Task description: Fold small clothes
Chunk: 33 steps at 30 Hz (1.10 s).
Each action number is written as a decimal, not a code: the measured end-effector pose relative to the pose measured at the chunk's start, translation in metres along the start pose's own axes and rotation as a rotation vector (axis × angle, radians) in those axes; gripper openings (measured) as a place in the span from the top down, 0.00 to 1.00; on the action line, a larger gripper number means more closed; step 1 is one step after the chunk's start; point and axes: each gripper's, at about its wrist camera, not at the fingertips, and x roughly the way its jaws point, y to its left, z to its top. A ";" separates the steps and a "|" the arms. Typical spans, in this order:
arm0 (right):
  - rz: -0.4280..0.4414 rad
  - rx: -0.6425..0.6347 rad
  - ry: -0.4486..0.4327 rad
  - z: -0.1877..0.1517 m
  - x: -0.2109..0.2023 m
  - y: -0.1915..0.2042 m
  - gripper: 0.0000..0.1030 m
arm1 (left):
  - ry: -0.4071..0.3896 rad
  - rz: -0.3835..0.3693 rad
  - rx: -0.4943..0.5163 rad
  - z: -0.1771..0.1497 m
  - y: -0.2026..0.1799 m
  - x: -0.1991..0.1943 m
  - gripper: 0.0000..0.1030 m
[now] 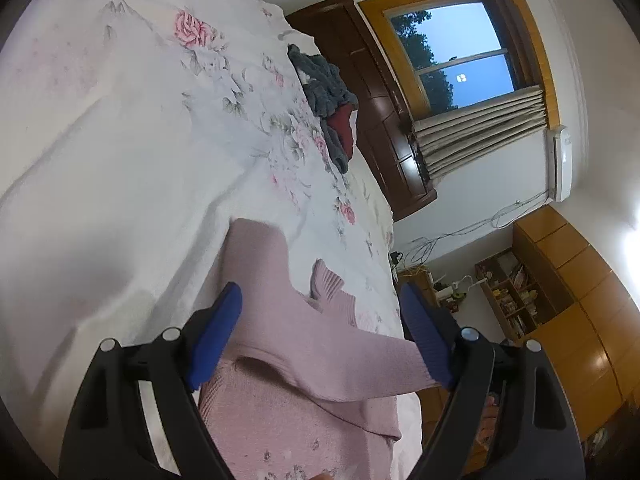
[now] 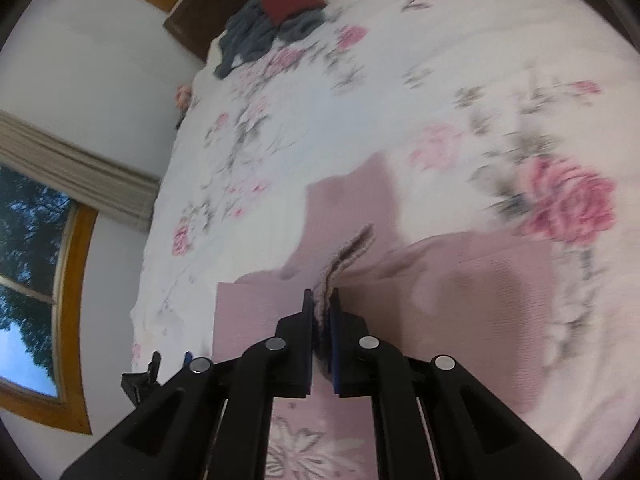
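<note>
We see a pink sweater (image 1: 280, 360) lying on the flowery bed sheet (image 1: 120, 140), low in the middle of both views. Our left gripper (image 1: 320, 320) has its blue pads (image 1: 218, 340) spread wide over a sleeve. Our right gripper (image 2: 321, 300) is pinching a fold of the pink sweater (image 2: 348, 252) between its tips. A gray and red clothes pile (image 2: 276, 20) sits at the top of the right view.

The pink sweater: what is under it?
The pink sweater lies on a flowered bedsheet, which shows all around it. Whatever is directly beneath it is covered. The right gripper pinches a fold of it.
</note>
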 end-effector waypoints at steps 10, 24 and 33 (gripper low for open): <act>-0.042 0.116 0.015 -0.011 0.004 -0.088 0.94 | 0.051 0.032 0.034 -0.011 0.003 0.018 0.23; -0.029 0.226 0.061 -0.033 0.045 -0.176 0.92 | 0.172 0.129 0.091 -0.023 -0.014 0.050 0.23; 0.141 0.195 -0.019 -0.047 0.018 -0.169 0.87 | 0.506 0.291 0.206 0.015 -0.015 0.138 0.23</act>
